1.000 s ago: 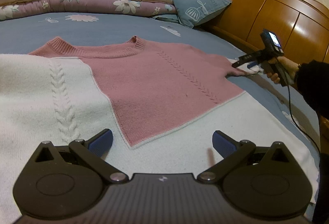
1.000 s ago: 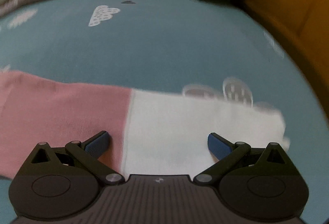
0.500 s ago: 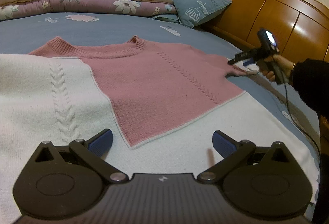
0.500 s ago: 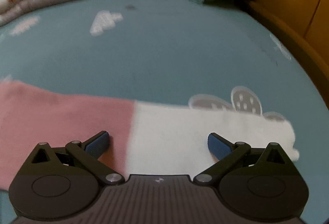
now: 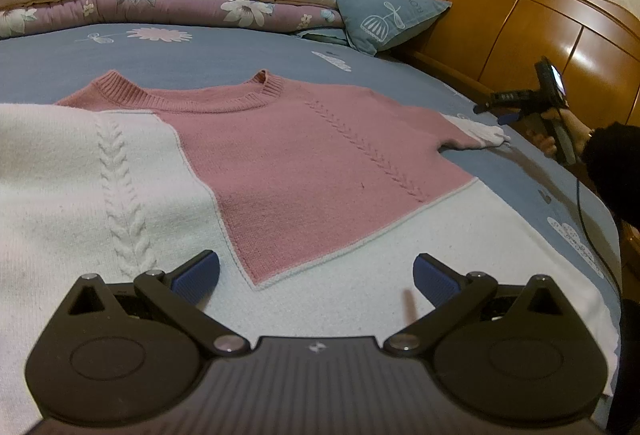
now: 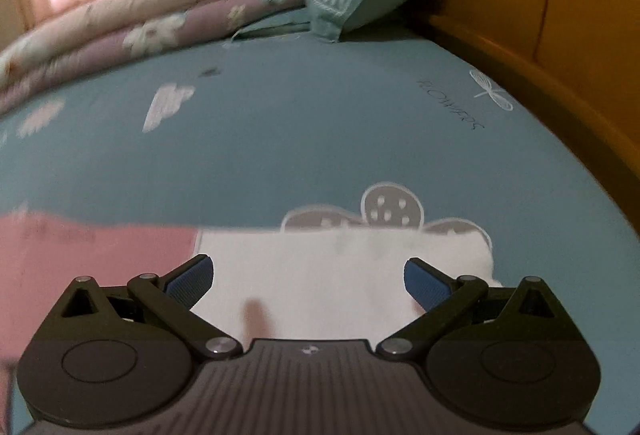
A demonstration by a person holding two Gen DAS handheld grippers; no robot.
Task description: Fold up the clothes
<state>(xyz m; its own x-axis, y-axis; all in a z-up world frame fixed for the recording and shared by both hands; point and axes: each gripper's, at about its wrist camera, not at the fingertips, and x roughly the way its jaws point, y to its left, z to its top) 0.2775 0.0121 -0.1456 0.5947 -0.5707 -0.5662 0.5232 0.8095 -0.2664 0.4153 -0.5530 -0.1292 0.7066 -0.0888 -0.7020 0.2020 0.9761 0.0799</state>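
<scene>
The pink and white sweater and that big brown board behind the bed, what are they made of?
The sweater looks like soft knitted yarn, maybe wool: ribbed collar, raised cable braids, fuzzy matte surface. The headboard looks like varnished wood: orange-brown panels with glossy highlights.

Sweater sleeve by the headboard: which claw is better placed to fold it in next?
Probably the right claw: it is open with the sleeve's white cuff directly between its fingers. The left claw is open over the sweater hem, far from it.
</scene>
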